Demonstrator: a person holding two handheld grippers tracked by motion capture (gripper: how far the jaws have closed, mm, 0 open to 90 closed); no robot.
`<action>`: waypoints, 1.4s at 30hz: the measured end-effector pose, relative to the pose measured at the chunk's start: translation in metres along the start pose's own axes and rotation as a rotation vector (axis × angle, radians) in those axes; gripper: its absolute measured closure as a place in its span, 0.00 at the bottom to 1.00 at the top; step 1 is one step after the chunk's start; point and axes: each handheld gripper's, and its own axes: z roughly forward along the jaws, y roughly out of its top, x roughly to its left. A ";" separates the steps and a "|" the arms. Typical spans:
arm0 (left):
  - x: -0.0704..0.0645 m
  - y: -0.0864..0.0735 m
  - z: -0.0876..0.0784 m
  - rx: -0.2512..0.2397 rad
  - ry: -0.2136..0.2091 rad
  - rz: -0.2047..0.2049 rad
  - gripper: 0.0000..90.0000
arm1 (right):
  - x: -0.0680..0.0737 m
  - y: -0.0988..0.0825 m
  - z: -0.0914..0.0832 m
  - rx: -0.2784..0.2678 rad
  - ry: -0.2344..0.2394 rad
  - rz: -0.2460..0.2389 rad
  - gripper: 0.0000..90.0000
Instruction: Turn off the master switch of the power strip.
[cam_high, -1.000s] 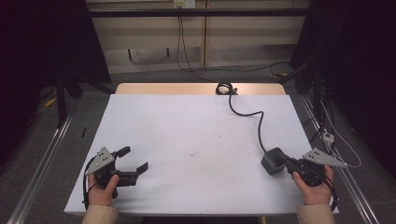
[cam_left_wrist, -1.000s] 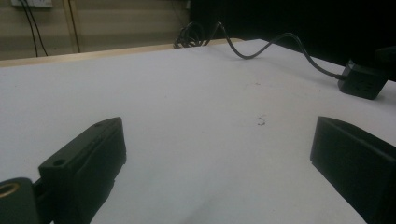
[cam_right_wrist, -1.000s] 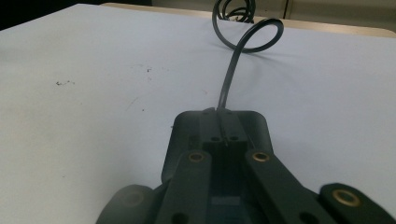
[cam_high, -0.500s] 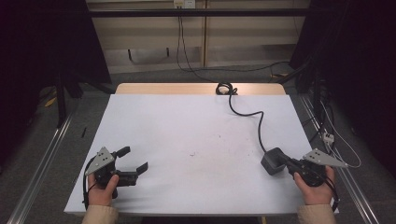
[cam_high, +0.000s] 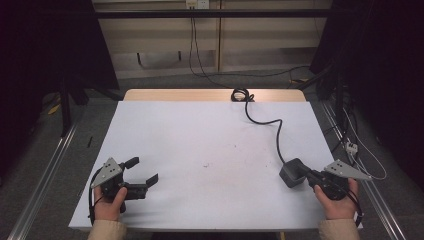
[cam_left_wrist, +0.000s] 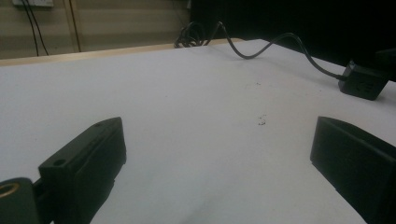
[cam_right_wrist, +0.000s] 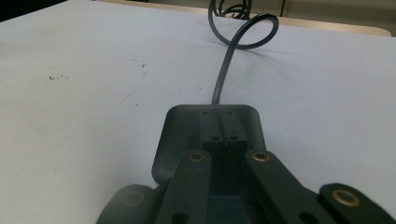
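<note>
A dark grey adapter block (cam_high: 292, 172) lies on the white table (cam_high: 200, 135) at the front right, and its black cable (cam_high: 276, 131) snakes back to a coil (cam_high: 241, 94) at the far edge. My right gripper (cam_high: 306, 175) is shut, its jaws pressed together with their tips resting on the adapter block (cam_right_wrist: 177, 140); the right gripper (cam_right_wrist: 223, 126) points along the cable (cam_right_wrist: 223, 79). At the front left my left gripper (cam_high: 142, 170) rests low over bare table with its jaws wide open and nothing between them. From the left gripper (cam_left_wrist: 217, 135) the adapter block (cam_left_wrist: 363, 83) lies far off to the right.
The table's far wooden edge (cam_high: 200, 95) borders a floor with loose cables. Metal rails (cam_high: 45, 180) run along both sides of the table. Small dark specks (cam_high: 206, 165) mark the table's middle. Dark curtains stand left and right.
</note>
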 end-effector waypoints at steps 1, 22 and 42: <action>0.000 0.000 0.000 0.000 0.000 0.001 0.04 | 0.000 0.000 0.000 0.003 -0.002 -0.004 1.00; 0.000 0.000 -0.001 -0.006 0.005 -0.003 0.04 | -0.001 -0.002 0.000 -0.005 0.001 0.027 1.00; -0.001 0.000 -0.002 -0.008 0.006 -0.004 0.04 | 0.005 -0.004 -0.001 -0.007 -0.020 -0.020 1.00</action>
